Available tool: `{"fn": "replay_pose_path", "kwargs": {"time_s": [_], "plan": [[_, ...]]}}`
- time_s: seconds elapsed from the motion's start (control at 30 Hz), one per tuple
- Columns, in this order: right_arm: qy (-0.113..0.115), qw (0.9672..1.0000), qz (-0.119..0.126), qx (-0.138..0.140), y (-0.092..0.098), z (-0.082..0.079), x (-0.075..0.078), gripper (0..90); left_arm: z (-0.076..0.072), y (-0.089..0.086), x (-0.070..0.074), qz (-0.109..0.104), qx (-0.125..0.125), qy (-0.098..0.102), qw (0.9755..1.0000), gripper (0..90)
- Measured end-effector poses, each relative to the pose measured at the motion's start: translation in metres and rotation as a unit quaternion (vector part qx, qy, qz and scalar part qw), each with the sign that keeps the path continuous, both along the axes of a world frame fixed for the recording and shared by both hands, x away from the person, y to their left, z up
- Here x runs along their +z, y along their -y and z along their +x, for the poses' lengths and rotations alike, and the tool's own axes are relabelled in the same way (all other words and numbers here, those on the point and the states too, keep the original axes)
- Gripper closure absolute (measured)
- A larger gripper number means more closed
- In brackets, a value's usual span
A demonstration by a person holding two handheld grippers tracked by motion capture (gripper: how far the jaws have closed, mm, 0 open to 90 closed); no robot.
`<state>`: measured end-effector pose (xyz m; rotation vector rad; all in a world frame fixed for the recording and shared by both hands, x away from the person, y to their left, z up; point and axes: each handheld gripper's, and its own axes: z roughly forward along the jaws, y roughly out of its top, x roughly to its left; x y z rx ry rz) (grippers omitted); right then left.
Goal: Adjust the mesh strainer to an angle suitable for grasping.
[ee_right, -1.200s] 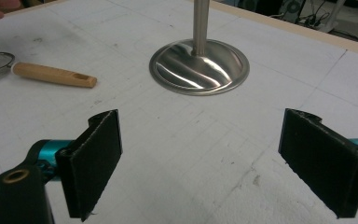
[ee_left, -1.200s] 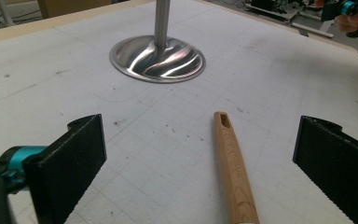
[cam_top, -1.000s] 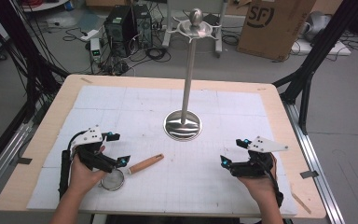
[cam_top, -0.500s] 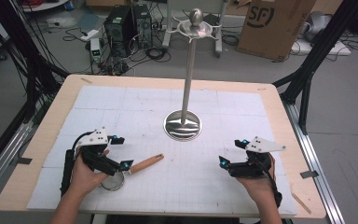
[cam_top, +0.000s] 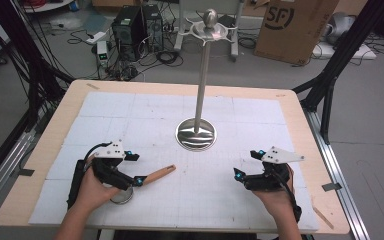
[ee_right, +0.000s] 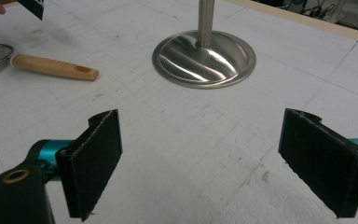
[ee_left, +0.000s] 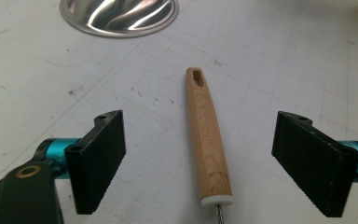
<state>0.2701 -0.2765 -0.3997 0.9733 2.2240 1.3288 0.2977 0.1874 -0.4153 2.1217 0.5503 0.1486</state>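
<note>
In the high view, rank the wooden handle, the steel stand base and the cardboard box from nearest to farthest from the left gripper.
1. Wooden handle: right at the left gripper, lying between its open fingers.
2. Stand base: mid-table, up and to the right.
3. Cardboard box: on the floor beyond the table's far edge.
</note>
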Motion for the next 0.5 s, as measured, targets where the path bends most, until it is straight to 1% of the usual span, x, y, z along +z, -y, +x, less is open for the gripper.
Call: {"fn": "replay_pose_path", "kwargs": {"time_s": [0.1,0.13,0.2,0.23,0.3,0.33,0.37,0.47,0.5], "plan": [[-0.002,1.0,-0.001,0.001,0.0,0.0,-0.001,12.2,0.0,0.004,-0.002,0.023,-0.01,-0.012,0.9996,25.2],[-0.003,1.0,-0.002,0.001,-0.001,0.0,-0.001,12.2,0.0,0.006,-0.003,0.028,-0.011,-0.016,0.9994,26.3],[-0.004,1.0,-0.002,0.003,-0.001,0.001,-0.002,12.2,0.0,0.009,-0.006,0.05,-0.014,-0.022,0.9984,28.5],[-0.005,1.0,-0.002,0.003,-0.001,0.001,-0.002,12.2,0.0,0.009,-0.006,0.05,-0.014,-0.022,0.9984,29.4],[-0.006,1.0,-0.002,0.002,-0.001,0.001,-0.002,12.2,0.001,0.01,-0.008,0.058,-0.02,-0.034,0.9975,31.9],[-0.006,1.0,-0.001,0.002,-0.001,0.001,-0.002,12.2,0.001,0.01,-0.008,0.058,-0.02,-0.034,0.9975,33.3],[-0.006,1.0,-0.002,0.003,-0.001,0.001,-0.003,12.2,0.001,0.011,-0.008,0.06,-0.023,-0.04,0.9972,35.1],[-0.008,1.0,-0.003,0.003,-0.001,0.002,-0.003,12.2,0.001,0.011,-0.009,0.063,-0.024,-0.043,0.9968,39.0],[-0.008,1.0,-0.003,0.003,-0.001,0.002,-0.003,12.2,0.001,0.011,-0.009,0.067,-0.025,-0.044,0.9965,39.0]]}}
